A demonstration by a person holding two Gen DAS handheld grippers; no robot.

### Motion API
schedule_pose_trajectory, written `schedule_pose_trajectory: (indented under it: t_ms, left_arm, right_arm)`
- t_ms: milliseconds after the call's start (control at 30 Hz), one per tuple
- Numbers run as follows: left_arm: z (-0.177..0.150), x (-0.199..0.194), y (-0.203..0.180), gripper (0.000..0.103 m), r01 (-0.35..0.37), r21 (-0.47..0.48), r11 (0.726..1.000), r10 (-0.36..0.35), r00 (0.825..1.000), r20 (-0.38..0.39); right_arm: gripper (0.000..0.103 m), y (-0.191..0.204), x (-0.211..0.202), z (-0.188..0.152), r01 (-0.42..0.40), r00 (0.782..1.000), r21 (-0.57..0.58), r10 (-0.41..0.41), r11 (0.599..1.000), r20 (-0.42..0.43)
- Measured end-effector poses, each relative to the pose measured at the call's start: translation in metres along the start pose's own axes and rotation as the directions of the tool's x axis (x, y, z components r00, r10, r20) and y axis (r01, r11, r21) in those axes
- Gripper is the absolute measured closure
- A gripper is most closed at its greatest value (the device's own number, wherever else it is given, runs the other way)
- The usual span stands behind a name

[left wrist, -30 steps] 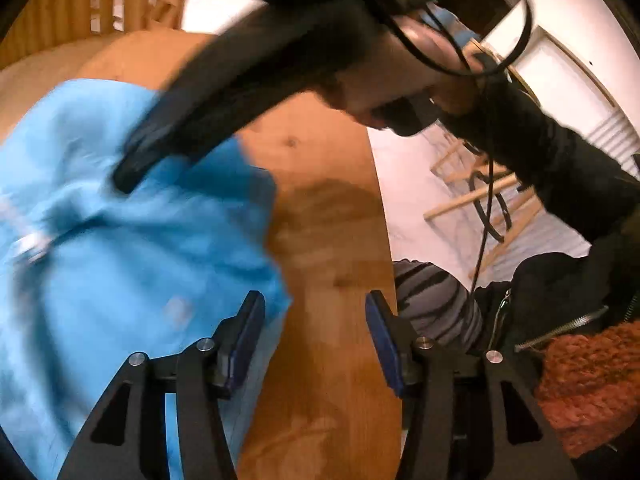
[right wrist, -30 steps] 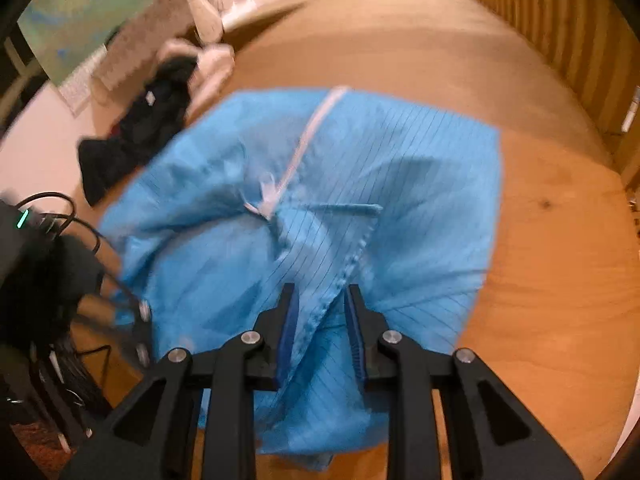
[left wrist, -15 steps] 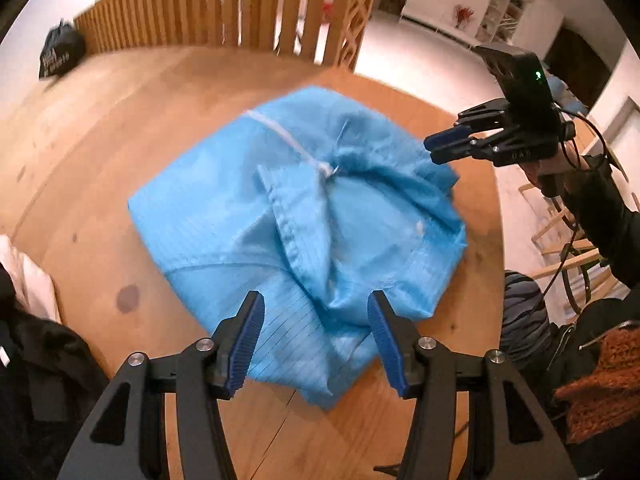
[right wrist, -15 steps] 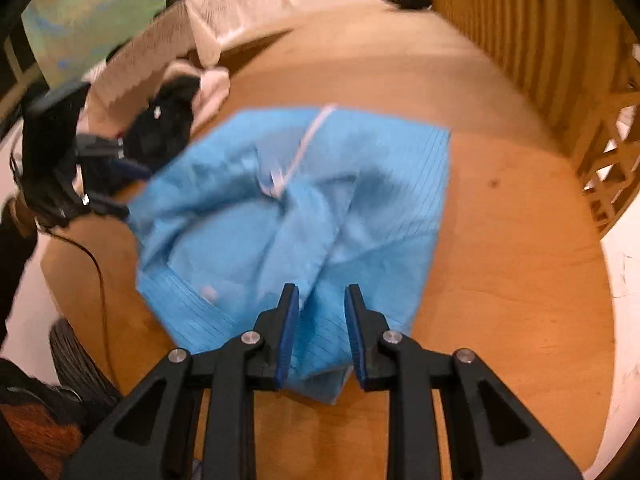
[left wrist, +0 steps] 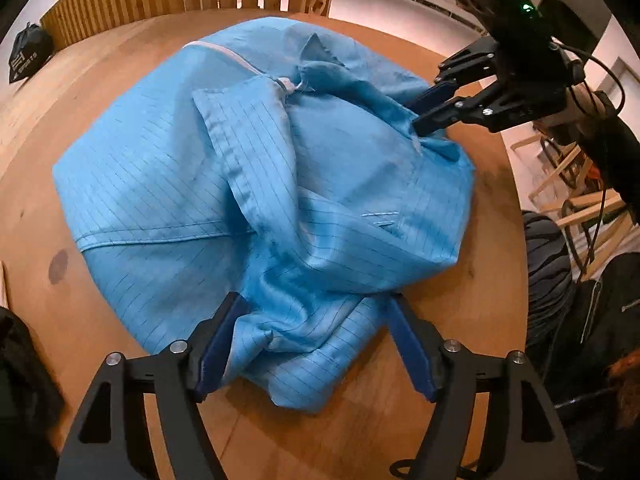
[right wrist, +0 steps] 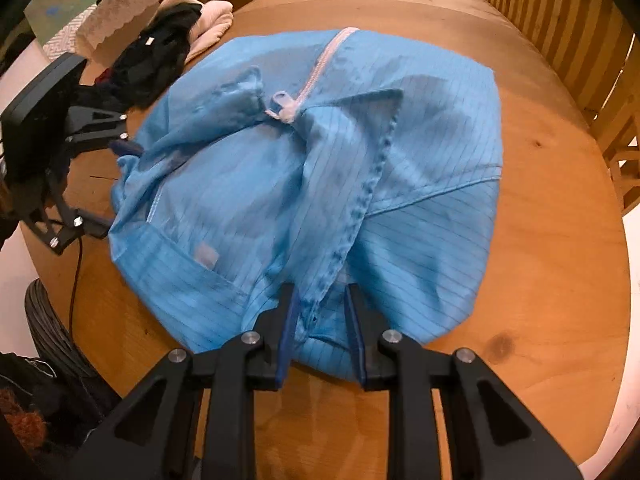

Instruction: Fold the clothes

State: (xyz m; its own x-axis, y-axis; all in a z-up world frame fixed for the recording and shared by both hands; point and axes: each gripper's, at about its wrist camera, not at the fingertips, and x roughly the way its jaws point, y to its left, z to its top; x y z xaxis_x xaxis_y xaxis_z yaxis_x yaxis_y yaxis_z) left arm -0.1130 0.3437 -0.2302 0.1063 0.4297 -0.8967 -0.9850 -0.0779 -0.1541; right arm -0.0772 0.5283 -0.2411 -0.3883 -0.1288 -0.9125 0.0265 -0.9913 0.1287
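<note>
Two grippers: both work one blue garment spread in a loose mound on the round wooden tabletop.
Garment place: middle of the tabletop in both wrist views, reaching from about 11 o'clock to 5 o'clock in the left wrist view.
Left gripper: at 6 o'clock of its own view, fingers opening and standing wide, a bunched lower hem lying between them; the pads do not look pressed on the cloth.
Right gripper: at 6 o'clock of its own view, fingers close together around a ridged seam edge; they appear to pinch it, with cloth filling the narrow gap.
Step in hand: judged, one hand keeps an edge while the other lets go to take a new hold for a fold.
Doing it well: let the freed hem drop flat before regripping; take a single layer near a corner, not the bunch; keep the held edge low and taut so the panel lies smooth; fold along the zip line as a guide.
Fabric: thin, smooth weave with fine dark pinstripes, slightly glossy, likely slippery and quick to crease.
Shape: rumpled dome, a collar flap standing up near the pale zip pull, a stitched seam running across.
Tabletop surface: warm varnished wood, a dark knot near the rim.
Other clothes: dark and cream pieces heaped at 10 o'clock in the right wrist view, well apart from the grip.
</note>
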Motion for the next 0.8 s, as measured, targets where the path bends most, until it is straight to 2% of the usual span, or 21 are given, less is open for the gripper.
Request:
schedule_pose_trajectory:
  t_ms: [200,367,700,800]
  left_arm:
    - [0.021,0.01,0.016,0.031,0.007,-0.026,1.0,-0.006,1.0,0.018]
    - [0.062,0.021,0.056,0.031,0.027,-0.095,0.995,-0.024,0.999,0.035]
    - [0.173,0.05,0.176,0.031,-0.083,-0.183,0.98,0.095,0.994,0.055]
    - [0.203,0.058,0.206,0.031,-0.121,-0.209,0.97,0.134,0.99,0.051]
  right_arm:
    - [0.081,-0.013,0.003,0.023,0.085,0.996,-0.03,-0.085,0.996,-0.003]
    - [0.081,-0.057,0.008,0.066,0.114,0.993,0.018,-0.114,0.993,0.013]
    - [0.081,-0.165,0.033,0.191,0.218,0.973,0.111,-0.224,0.97,0.049]
    - [0.08,-0.197,0.04,0.23,0.266,0.961,0.137,-0.274,0.954,0.043]
